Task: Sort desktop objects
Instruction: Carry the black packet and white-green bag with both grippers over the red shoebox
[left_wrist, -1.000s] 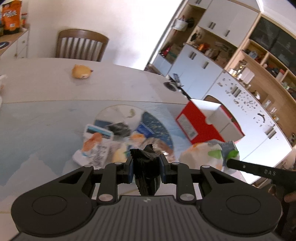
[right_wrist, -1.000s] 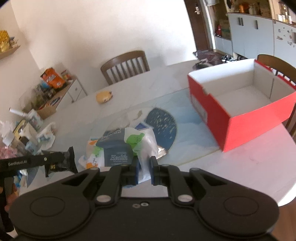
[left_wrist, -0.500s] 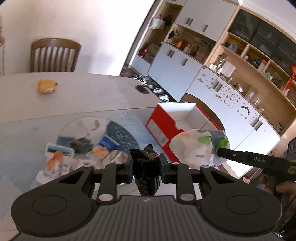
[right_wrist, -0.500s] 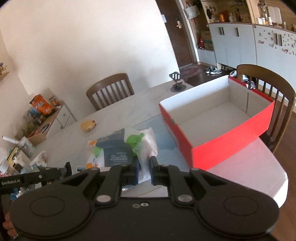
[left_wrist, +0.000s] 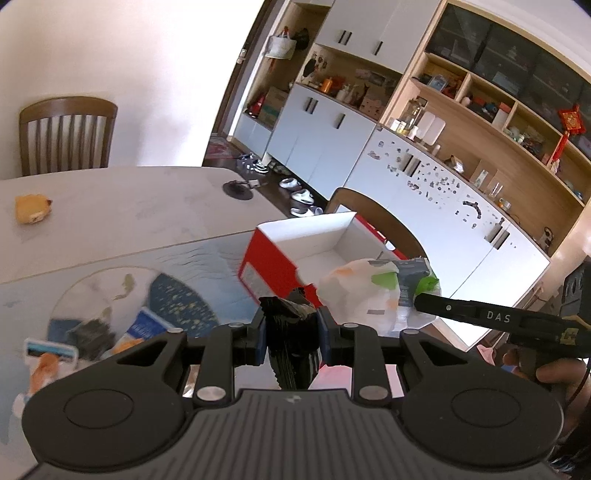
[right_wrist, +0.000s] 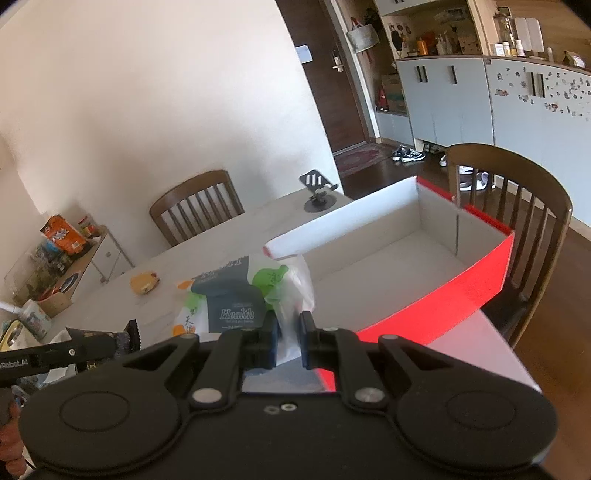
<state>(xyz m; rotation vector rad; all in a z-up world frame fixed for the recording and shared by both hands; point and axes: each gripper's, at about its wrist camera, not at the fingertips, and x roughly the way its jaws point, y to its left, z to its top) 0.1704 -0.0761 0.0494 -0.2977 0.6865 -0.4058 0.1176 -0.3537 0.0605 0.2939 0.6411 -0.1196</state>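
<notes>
My left gripper (left_wrist: 291, 332) is shut on a crinkled black packet (left_wrist: 291, 347) and holds it in the air just left of the red box (left_wrist: 266, 269). My right gripper (right_wrist: 287, 341) is shut on a white plastic bag (right_wrist: 243, 299) with green and dark "Health" print, held above the near left corner of the open, empty red box (right_wrist: 472, 273). The bag also shows in the left wrist view (left_wrist: 373, 295), with the right gripper's finger (left_wrist: 480, 315) beside it. The left gripper's finger (right_wrist: 74, 349) with the black packet shows at lower left in the right wrist view.
Several snack packets (left_wrist: 55, 354) lie on the blue mat (left_wrist: 110, 266) on the white table. A yellow bun (left_wrist: 31, 208) lies farther back. A phone stand (right_wrist: 318, 190) is on the far edge. Wooden chairs (right_wrist: 513, 192) stand around the table; one is right behind the box.
Both grippers have lifted and swung right toward the red box with their loads. The box now sits much closer in both views, and the packets on the mat have fallen behind to the left.
</notes>
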